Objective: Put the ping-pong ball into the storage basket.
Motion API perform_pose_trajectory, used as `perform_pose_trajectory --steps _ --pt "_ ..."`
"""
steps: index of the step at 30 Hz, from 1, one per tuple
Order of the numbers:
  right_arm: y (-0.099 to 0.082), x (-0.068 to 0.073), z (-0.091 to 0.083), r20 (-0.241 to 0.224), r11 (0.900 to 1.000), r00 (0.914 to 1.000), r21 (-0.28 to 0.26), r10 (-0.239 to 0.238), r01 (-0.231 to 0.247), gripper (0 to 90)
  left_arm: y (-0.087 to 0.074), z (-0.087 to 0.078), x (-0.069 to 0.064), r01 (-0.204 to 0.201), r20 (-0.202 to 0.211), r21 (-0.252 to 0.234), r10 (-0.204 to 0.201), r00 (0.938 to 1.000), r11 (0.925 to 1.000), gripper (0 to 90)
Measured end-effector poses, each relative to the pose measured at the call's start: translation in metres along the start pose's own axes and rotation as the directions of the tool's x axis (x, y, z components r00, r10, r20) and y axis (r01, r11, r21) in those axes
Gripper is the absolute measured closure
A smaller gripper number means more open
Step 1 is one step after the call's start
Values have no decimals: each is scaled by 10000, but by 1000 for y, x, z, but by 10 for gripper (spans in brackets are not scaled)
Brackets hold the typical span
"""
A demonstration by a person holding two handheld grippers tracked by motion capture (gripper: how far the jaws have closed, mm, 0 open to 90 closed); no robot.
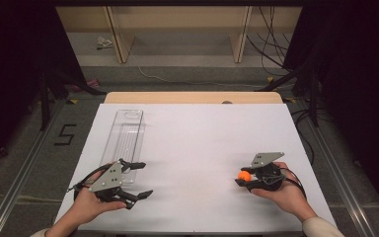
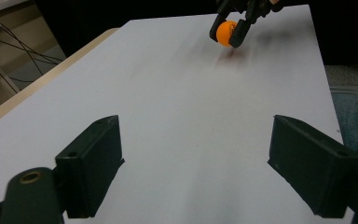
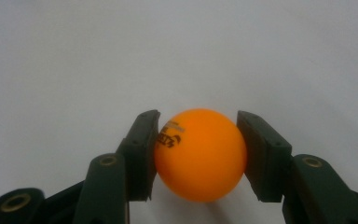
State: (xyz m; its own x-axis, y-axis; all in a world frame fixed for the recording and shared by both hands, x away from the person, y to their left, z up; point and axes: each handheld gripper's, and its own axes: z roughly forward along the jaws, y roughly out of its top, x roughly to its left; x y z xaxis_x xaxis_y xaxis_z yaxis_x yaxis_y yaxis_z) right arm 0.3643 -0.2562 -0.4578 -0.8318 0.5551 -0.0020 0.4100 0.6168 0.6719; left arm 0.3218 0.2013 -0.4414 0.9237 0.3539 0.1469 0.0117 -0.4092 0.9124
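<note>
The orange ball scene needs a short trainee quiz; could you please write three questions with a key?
1. Which gripper holds the ball?
2. True or false: the left gripper is shut.
3. The clear tray lies on the table's: A) left side, B) right side, C) middle.

Key:
1. The right gripper, its pads against the ball's two sides.
2. False; its jaws stand wide apart with nothing between them.
3. A.

A lab: black curtains point(image 1: 10, 59), loose cables point(image 1: 271, 44), floor marker 5 point(image 1: 65, 134), white-covered table point(image 1: 197, 143).
</note>
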Motion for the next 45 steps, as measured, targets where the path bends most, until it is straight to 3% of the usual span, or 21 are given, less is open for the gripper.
perform_pose_trajectory --steps 12,45 --pt "7 -3 -5 194 9988 9998 -486 51 -42 513 0 0 0 -14 -26 -11 14 10000 10000 169" --pt "25 -7 2 305 9957 9995 -931 39 -11 513 0 0 0 -1 22 12 1 10000 10000 169"
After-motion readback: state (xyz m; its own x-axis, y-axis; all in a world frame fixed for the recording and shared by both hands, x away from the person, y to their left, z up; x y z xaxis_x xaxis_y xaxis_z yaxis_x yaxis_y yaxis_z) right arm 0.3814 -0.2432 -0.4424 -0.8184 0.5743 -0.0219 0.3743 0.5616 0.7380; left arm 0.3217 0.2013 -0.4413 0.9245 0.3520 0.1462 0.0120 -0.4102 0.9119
